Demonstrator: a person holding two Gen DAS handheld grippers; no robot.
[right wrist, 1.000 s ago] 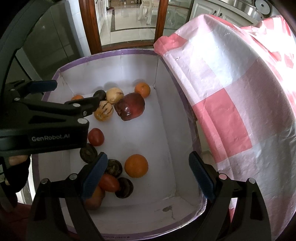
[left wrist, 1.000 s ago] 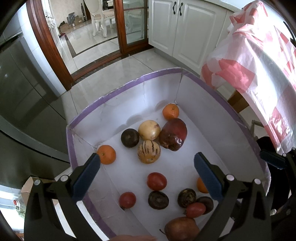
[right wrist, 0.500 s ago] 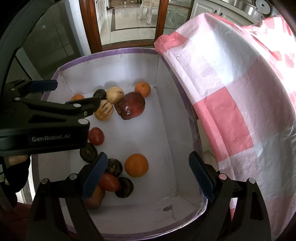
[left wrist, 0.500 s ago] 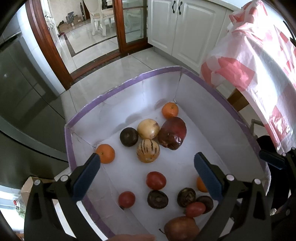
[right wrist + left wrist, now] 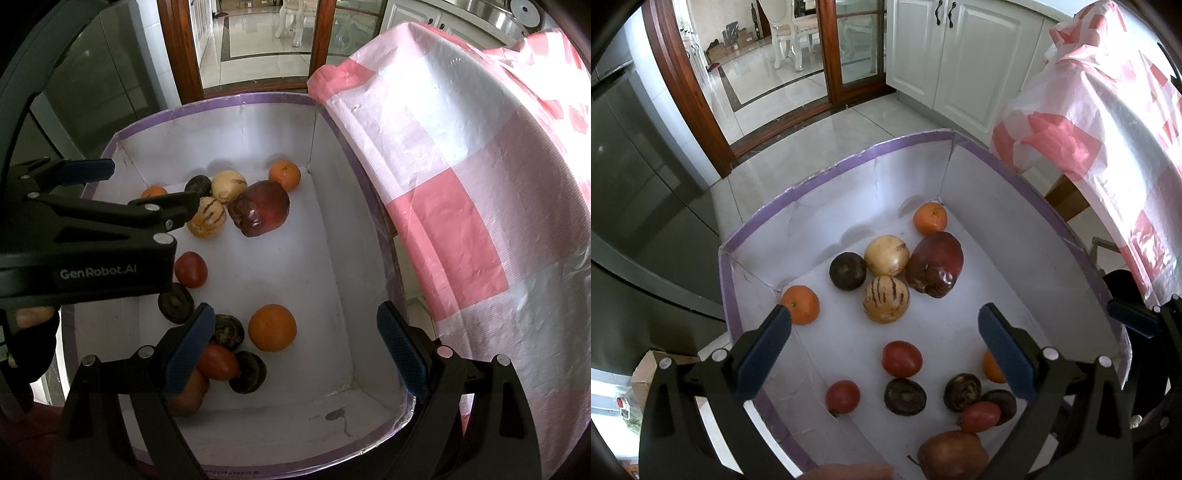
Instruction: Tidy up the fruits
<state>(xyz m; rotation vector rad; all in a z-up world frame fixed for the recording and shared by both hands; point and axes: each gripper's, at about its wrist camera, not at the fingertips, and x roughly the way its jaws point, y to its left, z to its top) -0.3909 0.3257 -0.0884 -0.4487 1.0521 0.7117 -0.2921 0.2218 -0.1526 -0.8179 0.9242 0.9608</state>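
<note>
A pink-and-white checked cloth (image 5: 461,192) hangs just beside the right wall of a white box (image 5: 354,266) with a purple rim, standing on the tiled floor (image 5: 798,147). All the fruit lies in the box. At the far end a big dark red fruit (image 5: 936,264) touches a pale melon (image 5: 886,255), with a striped melon (image 5: 885,299), a dark round fruit (image 5: 847,271) and two oranges (image 5: 930,218) close by. A third orange (image 5: 272,327) lies nearer, beside tomatoes (image 5: 901,359) and more dark fruits. The left tool (image 5: 882,350) and the right tool (image 5: 295,347) hover above the box, both spread apart and holding nothing.
</note>
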